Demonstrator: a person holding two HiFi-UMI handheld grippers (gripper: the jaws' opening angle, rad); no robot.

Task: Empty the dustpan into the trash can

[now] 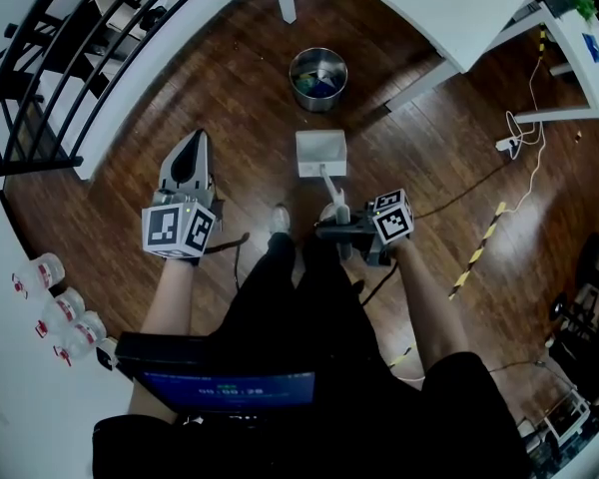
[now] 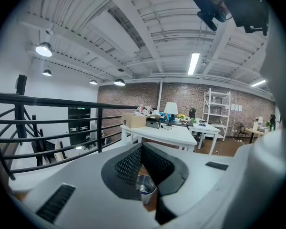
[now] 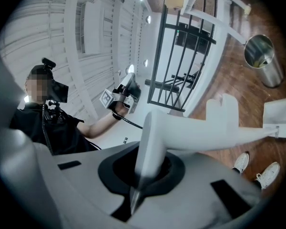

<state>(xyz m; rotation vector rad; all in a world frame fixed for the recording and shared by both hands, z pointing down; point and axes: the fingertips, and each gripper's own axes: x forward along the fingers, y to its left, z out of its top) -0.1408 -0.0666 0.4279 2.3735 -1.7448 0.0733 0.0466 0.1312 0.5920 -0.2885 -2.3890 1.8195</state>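
Observation:
The white dustpan (image 1: 320,153) hangs low over the wooden floor in front of the person's feet, its pan toward the trash can. Its long handle (image 1: 331,193) runs back into my right gripper (image 1: 335,230), which is shut on it; in the right gripper view the handle (image 3: 150,147) sits between the jaws and the pan (image 3: 279,118) shows at the far right. The round metal trash can (image 1: 317,77) stands just beyond the pan, with some waste inside. My left gripper (image 1: 193,153) is held to the left, shut and empty; the trash can (image 2: 144,187) shows below its jaws.
White tables (image 1: 449,8) stand beyond and right of the can. A black railing (image 1: 50,68) runs along the left. Cables (image 1: 524,143) and a yellow-black strip (image 1: 479,247) lie on the floor at right. The person's shoes (image 1: 280,218) are right behind the dustpan.

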